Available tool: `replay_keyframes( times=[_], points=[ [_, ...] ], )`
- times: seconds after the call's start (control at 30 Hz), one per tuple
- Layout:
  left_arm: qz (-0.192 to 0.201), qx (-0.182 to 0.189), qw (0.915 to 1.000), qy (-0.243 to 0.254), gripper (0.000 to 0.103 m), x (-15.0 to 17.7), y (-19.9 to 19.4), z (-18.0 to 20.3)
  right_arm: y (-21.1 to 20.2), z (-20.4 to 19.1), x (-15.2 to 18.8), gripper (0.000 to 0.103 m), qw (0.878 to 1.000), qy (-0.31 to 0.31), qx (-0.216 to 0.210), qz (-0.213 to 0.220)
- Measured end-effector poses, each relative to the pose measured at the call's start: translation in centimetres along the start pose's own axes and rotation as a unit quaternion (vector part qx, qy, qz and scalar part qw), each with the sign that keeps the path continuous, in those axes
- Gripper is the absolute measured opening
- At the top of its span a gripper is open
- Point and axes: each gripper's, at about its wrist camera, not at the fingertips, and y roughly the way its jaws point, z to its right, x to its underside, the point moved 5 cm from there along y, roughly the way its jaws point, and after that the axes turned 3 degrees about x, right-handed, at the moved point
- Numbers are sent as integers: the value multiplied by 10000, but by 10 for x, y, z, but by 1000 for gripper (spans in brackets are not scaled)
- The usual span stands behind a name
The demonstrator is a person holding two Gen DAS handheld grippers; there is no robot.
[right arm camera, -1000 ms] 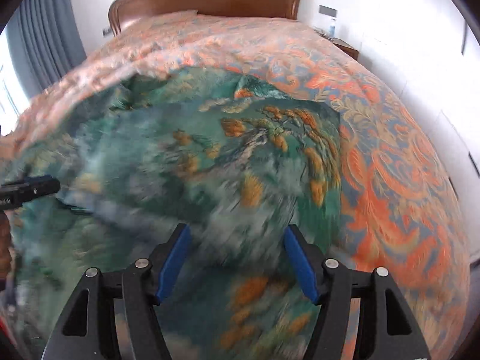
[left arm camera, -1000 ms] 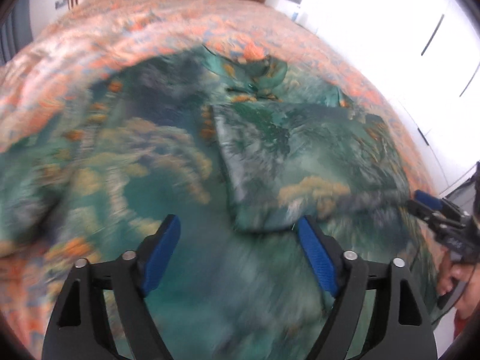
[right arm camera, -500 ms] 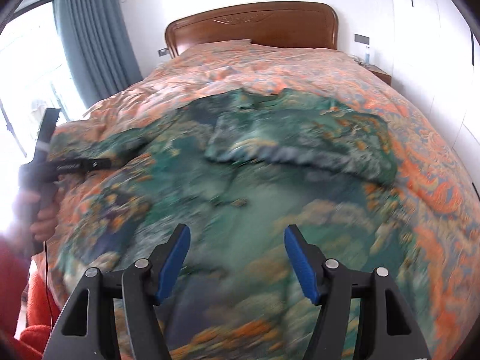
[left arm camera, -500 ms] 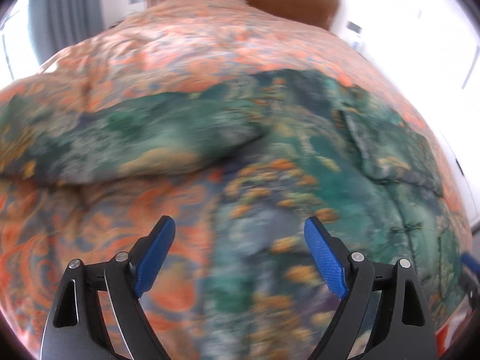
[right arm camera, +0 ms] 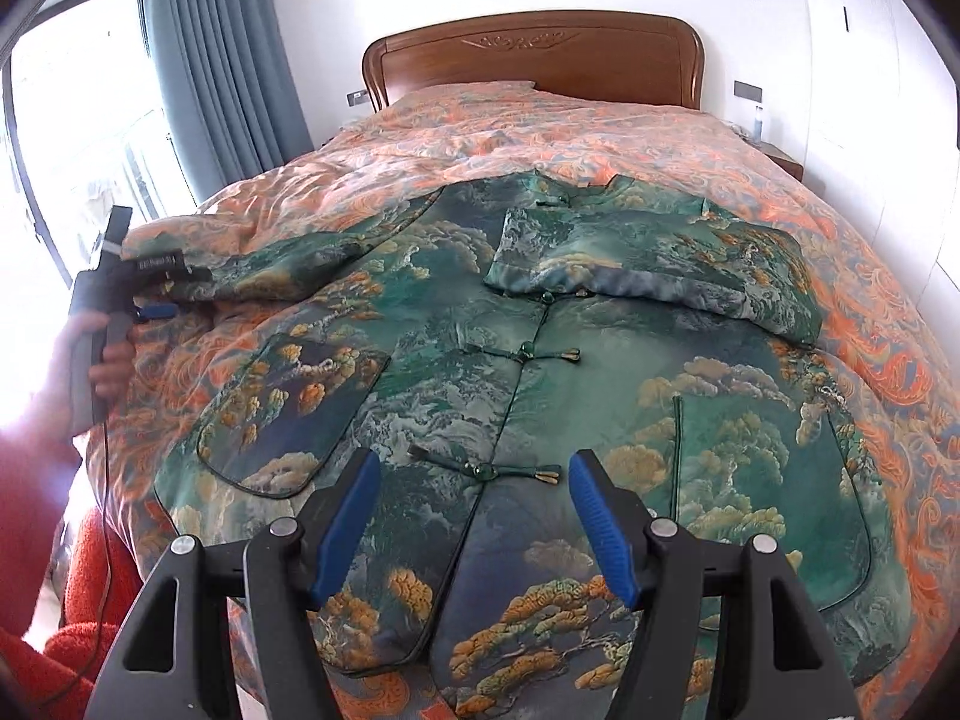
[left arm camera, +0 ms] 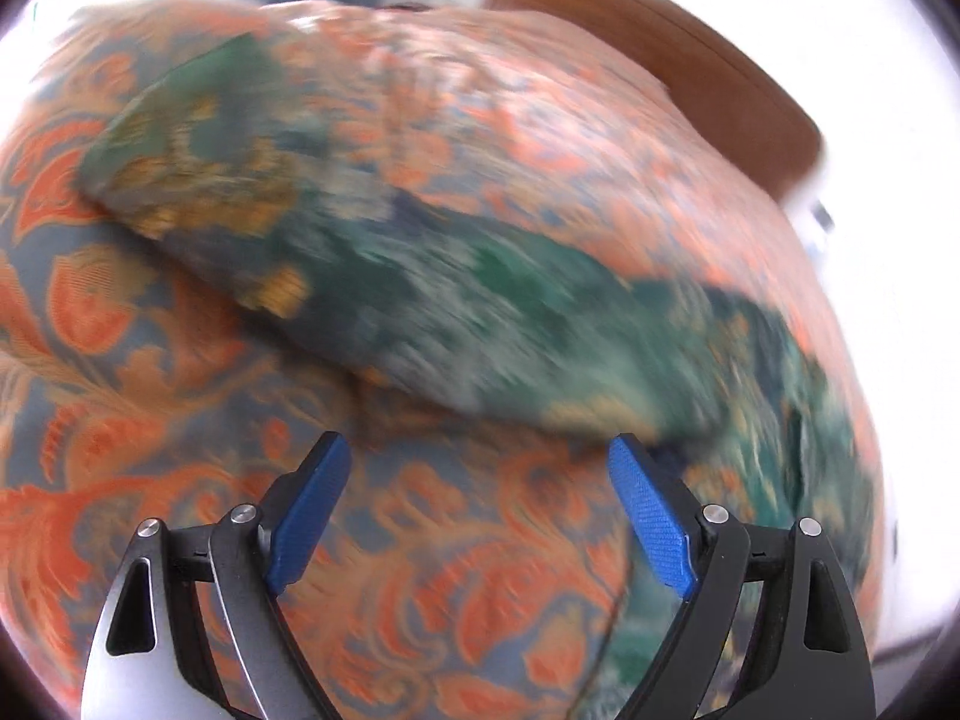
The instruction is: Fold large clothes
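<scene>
A large green jacket (right arm camera: 540,372) printed with clouds and orange pines lay spread flat, front up, on a bed's orange-patterned quilt (right arm camera: 600,126), filling the middle and lower part of the right wrist view. Its right-hand sleeve (right arm camera: 654,264) was folded across the chest, in the upper right of centre, while the other sleeve (right arm camera: 282,270) stretched out toward the left edge of the frame. 3 knot fastenings ran down the front seam, the lowest one (right arm camera: 486,471) sitting between the right gripper's (right arm camera: 474,510) blue pads. That gripper hovered above the hem with its jaws spread and nothing between them. At the left edge of the same view, a hand (right arm camera: 102,354) held the left gripper (right arm camera: 159,309) just beside the outstretched sleeve's cuff; a red sleeve (right arm camera: 78,630) showed in the lower left corner. In the blurred left wrist view, the left gripper (left arm camera: 480,516) stood spread wide and empty over bare quilt (left arm camera: 420,570), with the outstretched sleeve (left arm camera: 372,276) running diagonally from upper left to right just beyond the fingertips. A wooden headboard (right arm camera: 534,54) stood at top centre, grey-blue curtains (right arm camera: 222,60) at upper left.
</scene>
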Motion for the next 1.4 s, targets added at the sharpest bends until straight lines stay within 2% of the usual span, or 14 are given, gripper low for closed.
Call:
replay_keyframes(
  times=[0.07,0.23,0.3,0.4,0.47,0.57,0.7,0.83,0.9,1.0,1.07,1.27,1.33,1.4],
  points=[
    [68,-149,9992,-352,89,-13,5,-17,1,1,3,67,10000,54,-14,-29],
    [224,-619,9955,-686,87,-41,22,-40,8,1,14,67,9997,102,-68,-212],
    [322,-791,9937,-720,78,-47,25,-44,11,-2,18,67,9995,69,-91,-296],
    [426,-1112,9910,-613,54,-52,27,-42,13,-8,24,67,9992,37,-147,-371],
    [501,-1359,9886,-403,19,-55,27,-37,13,-13,26,67,9990,25,-191,-409],
    [635,-1695,9835,68,10,-59,21,-19,14,-20,29,67,9986,-19,-283,-444],
    [951,-1875,9752,696,9,-62,0,24,13,-27,32,67,9982,-65,-408,-441],
    [1433,-1784,9562,1827,9,-61,-24,110,10,-22,34,67,9980,117,-461,-408],
    [1592,-1715,9415,2424,9,-51,-30,154,7,-16,34,67,9980,215,-454,-374],
    [1680,-1528,9142,3358,9,-21,-28,220,3,-7,33,67,9981,338,-404,-323],
    [1502,-1347,8946,3987,9,11,-12,262,0,2,33,67,9979,442,-366,-289],
    [649,-1165,8570,4978,9,98,50,312,-11,27,37,67,9971,689,-230,-212],
    [379,-1133,8533,5076,9,119,62,320,-15,33,40,67,9970,733,-196,-182],
    [98,-1066,8563,5052,16,134,72,317,-18,40,43,67,9966,789,-147,-159]
  ],
)
